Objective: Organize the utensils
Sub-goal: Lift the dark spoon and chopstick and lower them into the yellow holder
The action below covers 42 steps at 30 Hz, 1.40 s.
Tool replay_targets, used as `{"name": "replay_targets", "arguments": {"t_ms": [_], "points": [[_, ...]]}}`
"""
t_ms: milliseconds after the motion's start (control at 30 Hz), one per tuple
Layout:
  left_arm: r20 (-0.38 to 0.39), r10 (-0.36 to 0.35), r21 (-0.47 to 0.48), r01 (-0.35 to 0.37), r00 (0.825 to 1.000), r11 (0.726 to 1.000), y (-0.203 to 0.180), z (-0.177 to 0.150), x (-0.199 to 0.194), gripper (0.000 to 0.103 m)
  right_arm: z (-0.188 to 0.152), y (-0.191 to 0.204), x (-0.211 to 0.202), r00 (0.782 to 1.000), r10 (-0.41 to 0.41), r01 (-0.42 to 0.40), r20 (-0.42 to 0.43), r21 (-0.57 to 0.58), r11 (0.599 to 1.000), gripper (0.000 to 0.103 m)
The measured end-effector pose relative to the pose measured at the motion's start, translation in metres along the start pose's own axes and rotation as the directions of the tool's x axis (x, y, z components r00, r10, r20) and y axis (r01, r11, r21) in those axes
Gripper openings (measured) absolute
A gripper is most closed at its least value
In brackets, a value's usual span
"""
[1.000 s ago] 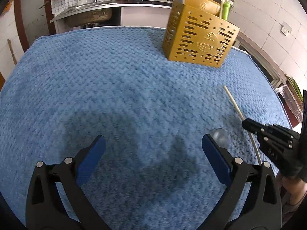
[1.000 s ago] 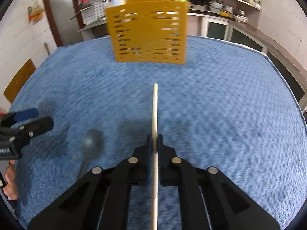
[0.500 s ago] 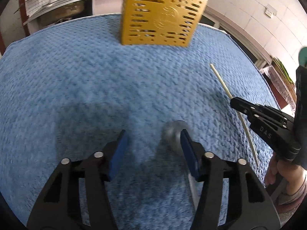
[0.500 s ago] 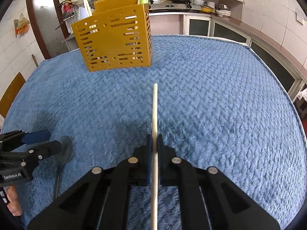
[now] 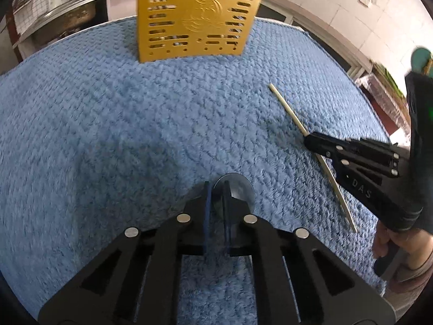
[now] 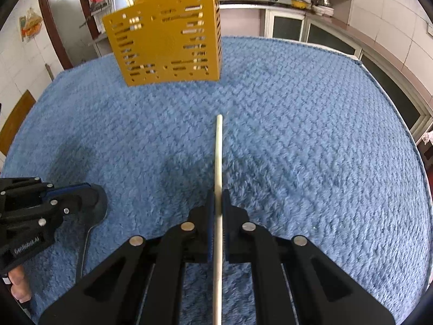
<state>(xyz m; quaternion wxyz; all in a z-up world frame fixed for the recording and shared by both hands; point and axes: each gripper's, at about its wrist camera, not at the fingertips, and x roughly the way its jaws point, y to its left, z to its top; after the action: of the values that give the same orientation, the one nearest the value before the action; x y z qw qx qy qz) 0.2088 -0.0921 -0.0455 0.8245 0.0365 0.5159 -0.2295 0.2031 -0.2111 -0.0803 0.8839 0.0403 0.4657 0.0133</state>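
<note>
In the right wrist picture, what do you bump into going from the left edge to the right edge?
Left tool closing on the spoon → yellow utensil holder → chopstick in the shut right tool → bare blue towel.

A: What utensils are out?

B: 1 pale wooden chopstick (image 6: 218,162), straight, clamped partway along, its tip aimed at the holder. And 1 grey metal spoon (image 5: 238,187), its bowl pinched at the near edge of the blue cloth.

A: The holder?

B: A yellow slotted utensil holder (image 6: 167,46), upright at the far end, with utensils standing inside.
</note>
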Motion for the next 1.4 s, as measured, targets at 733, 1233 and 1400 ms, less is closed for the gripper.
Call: {"name": "replay_targets", "arguments": {"t_ms": [733, 1233, 1400], "points": [[0.055, 0.032, 0.029, -0.033, 0.998, 0.999, 0.004, 0.009, -0.016, 0.000, 0.042, -0.020, -0.005, 0.993, 0.099, -0.095, -0.069, 0.055, 0.994, 0.006], [0.360, 0.114, 0.011, -0.127, 0.926, 0.992, 0.027, 0.044, -0.096, 0.000, 0.053, -0.011, -0.058, 0.973, 0.141, -0.153, 0.184, 0.057, 0.987, 0.006], [0.510, 0.165, 0.038, -0.215, 0.844, 0.976, 0.023, 0.067, -0.131, 0.000, 0.075, -0.006, -0.086, 0.944, 0.141, -0.157, 0.298, 0.030, 0.987, 0.006]]}}
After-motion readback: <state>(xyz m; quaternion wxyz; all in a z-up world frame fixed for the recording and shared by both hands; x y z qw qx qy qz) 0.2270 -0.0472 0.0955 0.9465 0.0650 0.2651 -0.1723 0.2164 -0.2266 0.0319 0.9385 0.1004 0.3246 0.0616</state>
